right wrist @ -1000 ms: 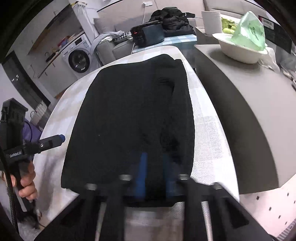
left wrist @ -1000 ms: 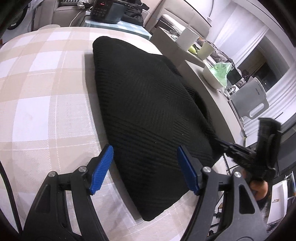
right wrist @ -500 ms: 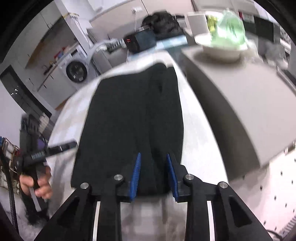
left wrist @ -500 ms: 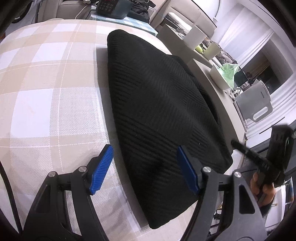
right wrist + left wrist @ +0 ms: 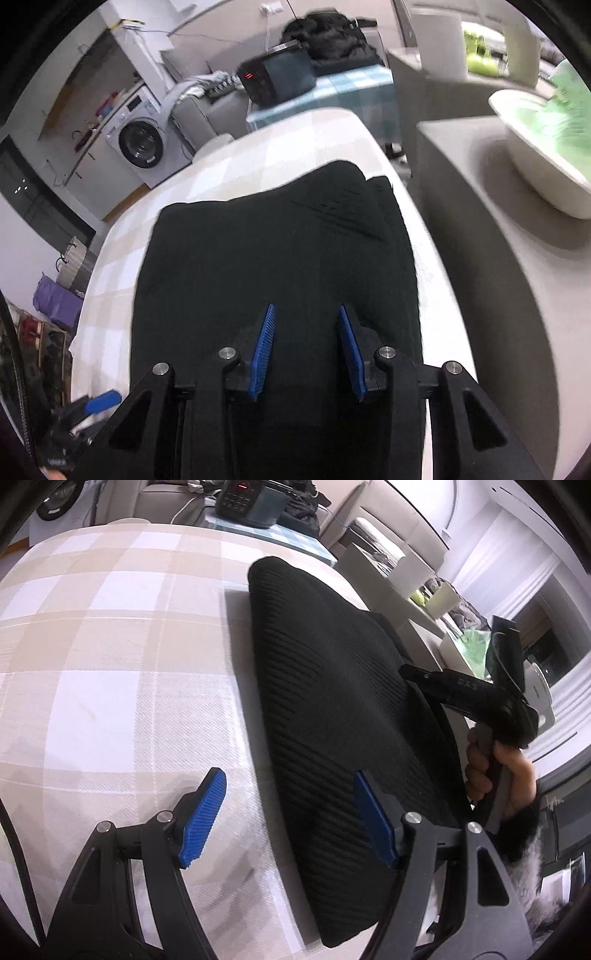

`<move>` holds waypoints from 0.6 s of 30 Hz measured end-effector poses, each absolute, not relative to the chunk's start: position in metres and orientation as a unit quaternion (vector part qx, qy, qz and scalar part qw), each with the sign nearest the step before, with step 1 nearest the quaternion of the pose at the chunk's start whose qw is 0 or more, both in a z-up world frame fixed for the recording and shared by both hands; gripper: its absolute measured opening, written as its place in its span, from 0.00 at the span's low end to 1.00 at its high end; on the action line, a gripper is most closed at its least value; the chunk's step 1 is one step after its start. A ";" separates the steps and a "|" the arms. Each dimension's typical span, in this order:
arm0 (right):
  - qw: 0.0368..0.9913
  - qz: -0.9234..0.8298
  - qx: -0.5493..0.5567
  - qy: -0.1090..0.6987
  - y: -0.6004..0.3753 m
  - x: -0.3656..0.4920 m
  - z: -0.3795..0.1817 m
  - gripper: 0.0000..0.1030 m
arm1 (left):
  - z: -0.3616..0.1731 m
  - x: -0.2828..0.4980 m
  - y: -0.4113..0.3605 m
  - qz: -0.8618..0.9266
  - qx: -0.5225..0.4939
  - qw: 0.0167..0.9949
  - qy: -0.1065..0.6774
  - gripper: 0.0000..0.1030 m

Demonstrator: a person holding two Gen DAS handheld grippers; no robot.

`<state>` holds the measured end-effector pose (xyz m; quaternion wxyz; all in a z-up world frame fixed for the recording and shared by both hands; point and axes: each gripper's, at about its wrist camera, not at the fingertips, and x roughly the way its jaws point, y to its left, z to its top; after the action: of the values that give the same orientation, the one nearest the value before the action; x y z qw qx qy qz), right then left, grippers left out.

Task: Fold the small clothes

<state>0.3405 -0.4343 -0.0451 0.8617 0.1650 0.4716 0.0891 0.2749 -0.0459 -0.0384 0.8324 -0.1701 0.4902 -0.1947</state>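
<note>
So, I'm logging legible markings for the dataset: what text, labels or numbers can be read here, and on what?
"DAS", faint, on the right gripper arm; possibly incomplete.
Red digits on the black appliance: lit but too blurred to read.
Washing machine panel: too small to read.

Right tool (image 5: 306, 347) opening over folded black garment (image 5: 280, 251).

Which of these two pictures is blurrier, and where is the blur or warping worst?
Right wrist view is blurrier: the white bowl and grey counter smear with motion, while the black garment stays fairly sharp. Left wrist view is crisper, with slight smear on the checked cloth near the fingers. Both bend straight edges near the rim.
</note>
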 end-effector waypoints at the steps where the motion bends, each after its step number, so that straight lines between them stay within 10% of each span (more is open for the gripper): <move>1: 0.861 0.096 0.164 0.472 -0.434 0.343 -0.045 0.30 | -0.039 0.276 -0.044 -0.193 -0.171 0.833 0.490 0.67; 5: 0.875 0.141 0.144 0.439 -0.425 0.338 -0.031 0.05 | -0.041 0.280 -0.043 -0.190 -0.173 0.832 0.492 0.67; 10: 0.910 0.148 0.172 0.347 -0.449 0.309 0.014 0.04 | -0.043 0.282 -0.046 -0.194 -0.173 0.830 0.494 0.67; 18: 0.889 0.025 0.112 0.444 -0.460 0.335 -0.040 0.08 | -0.041 0.275 -0.054 -0.197 -0.166 0.830 0.495 0.67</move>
<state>0.3353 -0.4599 -0.0396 0.8886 0.1118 0.4443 0.0245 0.2752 -0.0543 -0.0405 0.8297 -0.1659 0.4953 -0.1971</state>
